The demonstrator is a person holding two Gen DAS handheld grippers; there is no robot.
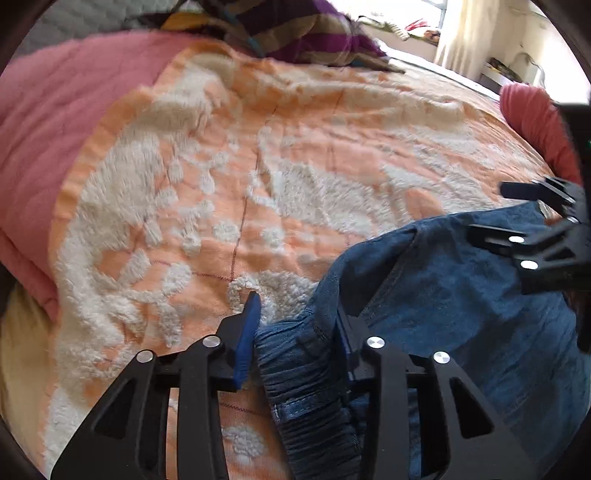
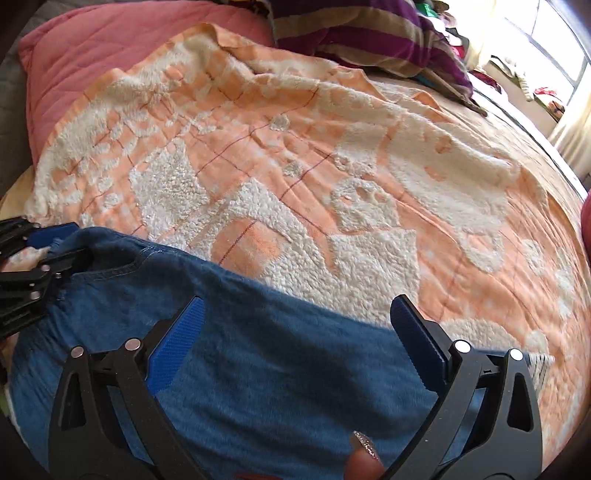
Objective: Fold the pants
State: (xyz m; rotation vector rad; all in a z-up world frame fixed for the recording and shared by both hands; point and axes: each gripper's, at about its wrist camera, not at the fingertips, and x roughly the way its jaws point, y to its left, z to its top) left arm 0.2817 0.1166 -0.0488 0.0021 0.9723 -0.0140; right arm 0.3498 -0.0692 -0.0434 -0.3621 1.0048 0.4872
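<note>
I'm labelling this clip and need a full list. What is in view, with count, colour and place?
Blue denim pants: one, blue, near edge of the bed, under both grippers.
Orange and cream tufted bedspread: one, covering the bed.
Pink quilted blanket: one, far left.
Purple and tan striped cloth: one, bunched at the far side.
Window: one, bright, far right.
Left gripper: black with blue pads, closed on the pants' elastic waistband.
Right gripper: black, blue pads, open over the pants.
Fingertip: one, bottom edge.
</note>
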